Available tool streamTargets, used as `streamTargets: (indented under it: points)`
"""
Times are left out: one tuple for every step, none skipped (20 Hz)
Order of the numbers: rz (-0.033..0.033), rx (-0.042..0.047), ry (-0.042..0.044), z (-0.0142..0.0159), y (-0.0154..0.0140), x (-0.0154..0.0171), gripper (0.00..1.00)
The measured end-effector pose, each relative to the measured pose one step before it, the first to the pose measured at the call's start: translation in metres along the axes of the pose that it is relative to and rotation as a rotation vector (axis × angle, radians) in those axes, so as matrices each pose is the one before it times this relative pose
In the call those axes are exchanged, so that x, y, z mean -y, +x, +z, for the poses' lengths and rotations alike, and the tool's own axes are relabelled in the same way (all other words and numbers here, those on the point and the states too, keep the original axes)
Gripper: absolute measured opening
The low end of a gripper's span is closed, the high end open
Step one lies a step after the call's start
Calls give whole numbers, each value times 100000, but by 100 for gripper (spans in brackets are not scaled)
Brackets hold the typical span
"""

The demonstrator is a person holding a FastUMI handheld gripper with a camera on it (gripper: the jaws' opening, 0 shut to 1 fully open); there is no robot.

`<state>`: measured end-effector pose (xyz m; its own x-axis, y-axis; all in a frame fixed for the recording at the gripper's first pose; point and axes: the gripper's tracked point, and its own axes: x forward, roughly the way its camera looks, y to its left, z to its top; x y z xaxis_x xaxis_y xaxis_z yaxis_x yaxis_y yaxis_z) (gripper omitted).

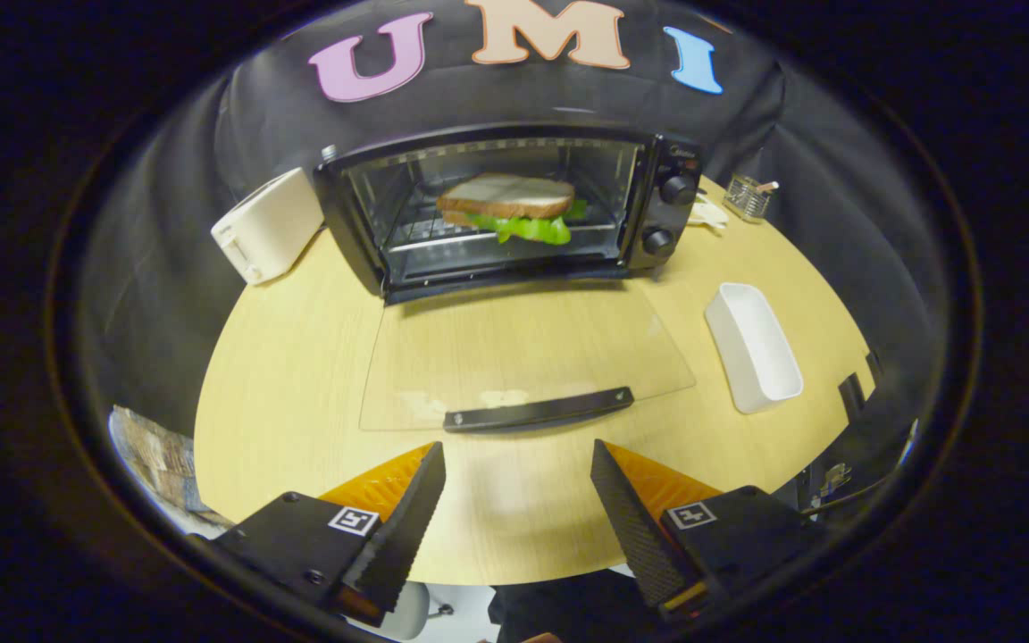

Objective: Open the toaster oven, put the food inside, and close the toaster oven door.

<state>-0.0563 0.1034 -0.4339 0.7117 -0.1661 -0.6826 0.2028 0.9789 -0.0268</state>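
Oven [514, 210]: black toaster oven, well beyond the fingers, at the far side of the table, against the cloth wall. Cavity open to view, wire rack inside. Two round knobs [668, 214] stacked on its panel, to the right of the cavity.

Door [528, 357]: clear glass, swung fully down, lying flat over the table and reaching from the oven's base toward the gripper. Its dark bar handle [539, 409] lies at the near edge, just ahead of the fingertips and roughly centred on the gap between them.

Sandwich [507, 205]: sliced bread on top, green lettuce hanging from its front edge. Sits on the rack inside the oven, about mid-cavity.

Gripper [519, 469]: fingers spread wide apart, nothing between them, touching nothing. Bare table shows through the gap. Tips short of the door handle, not in contact with it.

Table [300, 357]: light wood, rounded near edge passing beneath the fingers.

Tray [753, 344]: white, oblong, empty, on the table ahead of the right finger, just beside the door's right edge.

Toaster [266, 225]: white, left of the oven, close against its side, far beyond the left finger.

Small holder [747, 196]: wire or glass, right of the oven at the far table edge; contents too small to tell.
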Motion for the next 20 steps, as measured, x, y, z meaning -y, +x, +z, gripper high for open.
streamTargets:
  points:
    - [1131, -10, -666, -429, 412, -223, 100]
    - [513, 19, -757, -388, 484, -152, 100]
    - [-223, 614, -1027, -48, 510, 22, 100]
    - [188, -307, -1683, -330, 225, -105, 100]
    - [-469, 195, -2126, 89, 365, -1, 100]
    - [-445, 245, -1783, 172, 465, 107, 100]
    - [-190, 401, -1204, 128, 508, -4, 100]
    - [62, 502, -697, 56, 428, -359, 100]
    - [-73, 547, -372, 235, 343, -408, 100]
    - [485, -263, -468, 96, 374, -436, 100]
    - [82, 212, -220, 140, 299, -288, 100]
    - [-504, 266, -214, 140, 242, -119, 100]
    - [-1584, 463, -477, 258, -138, 166, 100]
    - [-1000, -371, -488, 20, 324, 56, 100]
    - [-387, -31, -515, -24, -83, -58, 100]
    - [-227, 5, -1062, 106, -162, -16, 100]
    - [-301, 727, -392, 327, -249, 81, 100]
    - [-500, 828, 15, 374, -275, 74, 100]
    - [-666, 1311, 142, 559, -507, 105, 100]
    - [-854, 1683, 223, 809, -543, 55, 100]
